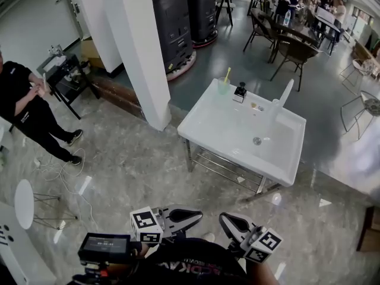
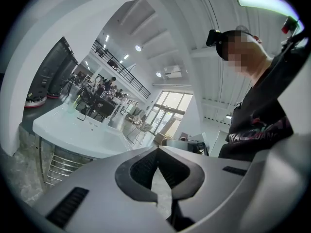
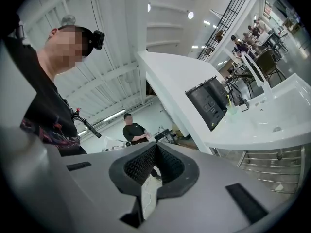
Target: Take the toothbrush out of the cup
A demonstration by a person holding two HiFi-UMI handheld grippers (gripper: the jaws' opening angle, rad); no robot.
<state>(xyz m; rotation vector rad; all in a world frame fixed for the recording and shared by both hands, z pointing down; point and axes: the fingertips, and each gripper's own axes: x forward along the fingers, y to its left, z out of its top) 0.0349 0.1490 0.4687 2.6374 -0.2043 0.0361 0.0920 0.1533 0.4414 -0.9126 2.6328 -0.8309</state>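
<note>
A white sink basin [image 1: 237,126] on a metal frame stands in the middle of the head view. At its far left corner is a pale green cup [image 1: 223,87] with a yellow toothbrush [image 1: 227,73] sticking up out of it. Both grippers are held low at the bottom edge, far from the sink. My left gripper [image 1: 200,217] and right gripper [image 1: 221,218] are shut with nothing between the jaws. The left gripper view has its closed jaw tips [image 2: 157,150] and the sink [image 2: 73,130] at left. In the right gripper view the closed tips [image 3: 156,145] sit left of the sink [image 3: 262,125] and cup [image 3: 232,108].
A faucet [image 1: 286,92] and a small dark bottle [image 1: 240,92] stand on the sink's back rim. A white pillar [image 1: 136,46] and black machines [image 1: 175,22] rise to the left. A person [image 1: 24,108] stands far left; chairs and tables [image 1: 291,46] lie beyond.
</note>
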